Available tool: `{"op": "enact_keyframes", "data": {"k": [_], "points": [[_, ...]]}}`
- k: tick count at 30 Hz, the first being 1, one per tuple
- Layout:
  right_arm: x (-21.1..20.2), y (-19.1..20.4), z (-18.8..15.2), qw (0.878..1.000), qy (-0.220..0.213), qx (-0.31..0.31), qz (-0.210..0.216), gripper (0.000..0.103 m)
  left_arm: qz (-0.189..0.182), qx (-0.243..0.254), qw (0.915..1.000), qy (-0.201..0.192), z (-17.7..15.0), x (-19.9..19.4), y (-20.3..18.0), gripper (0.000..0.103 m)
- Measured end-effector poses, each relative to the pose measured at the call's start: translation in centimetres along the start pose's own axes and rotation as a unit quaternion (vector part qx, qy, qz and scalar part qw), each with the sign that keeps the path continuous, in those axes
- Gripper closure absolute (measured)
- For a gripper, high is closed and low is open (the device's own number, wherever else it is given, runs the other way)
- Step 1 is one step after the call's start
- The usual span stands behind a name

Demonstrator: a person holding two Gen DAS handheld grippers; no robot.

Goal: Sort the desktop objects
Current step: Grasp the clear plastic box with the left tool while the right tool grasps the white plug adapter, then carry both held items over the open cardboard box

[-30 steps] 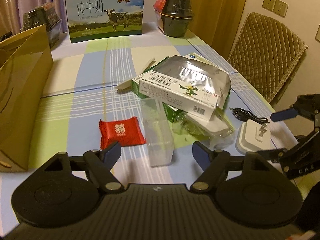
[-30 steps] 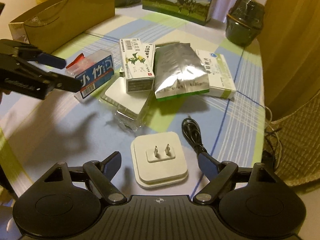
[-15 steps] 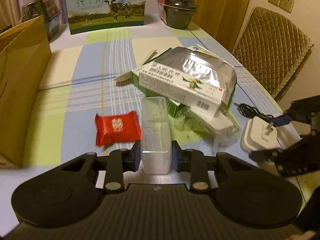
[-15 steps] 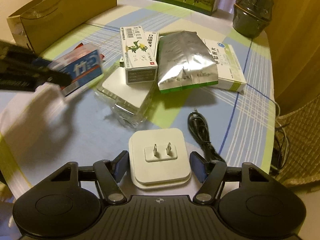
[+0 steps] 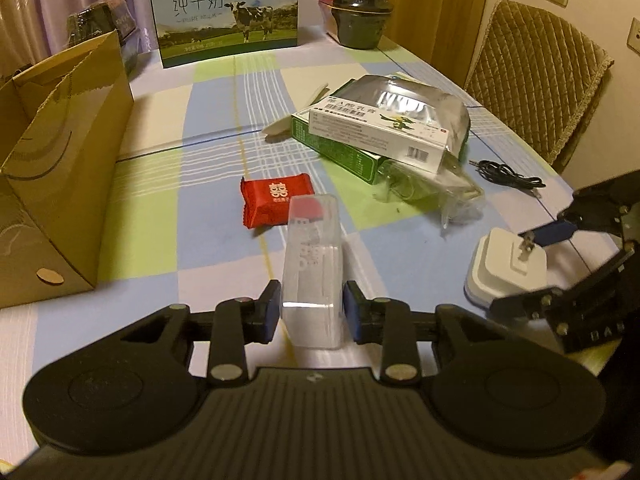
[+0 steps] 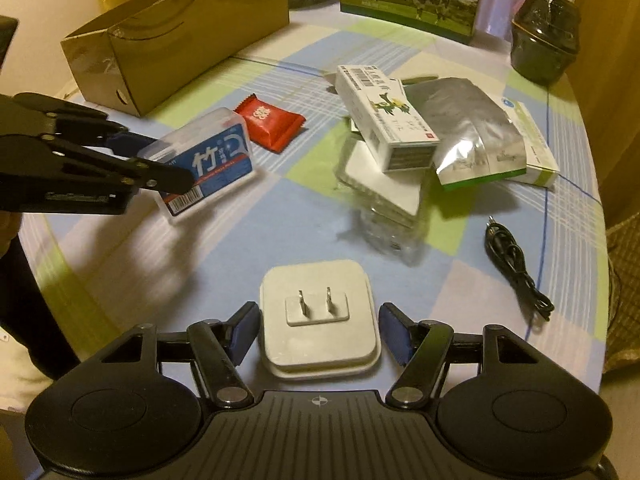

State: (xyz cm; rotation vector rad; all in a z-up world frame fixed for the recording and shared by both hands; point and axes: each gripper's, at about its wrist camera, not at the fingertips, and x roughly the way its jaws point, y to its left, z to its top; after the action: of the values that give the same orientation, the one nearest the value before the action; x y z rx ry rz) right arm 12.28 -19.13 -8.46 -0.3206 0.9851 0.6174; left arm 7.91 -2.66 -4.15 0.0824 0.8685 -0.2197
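Note:
My left gripper (image 5: 311, 312) is shut on a clear plastic box (image 5: 313, 264) with a blue label (image 6: 208, 164) and holds it tilted above the table. My right gripper (image 6: 319, 334) is shut on a white plug adapter (image 6: 319, 316), prongs up, lifted off the cloth; it also shows in the left wrist view (image 5: 506, 272). A red candy packet (image 5: 276, 198), a pile of medicine boxes (image 5: 376, 136) with a silver foil pouch (image 6: 472, 136) and clear packaging (image 6: 384, 200), and a black cable (image 6: 514, 268) lie on the table.
An open brown paper bag (image 5: 60, 168) stands at the left. A milk carton box (image 5: 228, 12) and a dark wrapped bowl (image 5: 358, 8) stand at the far end. A padded chair (image 5: 540, 80) is at the right edge.
My left gripper closed on the clear box and lifted it. My right gripper closed on the white adapter and raised it slightly.

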Motion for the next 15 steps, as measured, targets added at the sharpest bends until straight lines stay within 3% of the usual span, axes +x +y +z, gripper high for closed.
{"op": "enact_keyframes", "data": {"k": [10, 15], "points": [[0.5, 0.0, -0.5, 1.0, 0.006, 0.005, -0.006, 0.039, -0.002, 0.009, 0.9999, 0.013, 0.7, 2.2, -0.2, 0.073], [0.2, 0.3, -0.4, 1.0, 0.002, 0.009, -0.018, 0.041, -0.002, 0.007, 0.9998, 0.019, 0.5, 2.3, -0.1, 0.077]]}}
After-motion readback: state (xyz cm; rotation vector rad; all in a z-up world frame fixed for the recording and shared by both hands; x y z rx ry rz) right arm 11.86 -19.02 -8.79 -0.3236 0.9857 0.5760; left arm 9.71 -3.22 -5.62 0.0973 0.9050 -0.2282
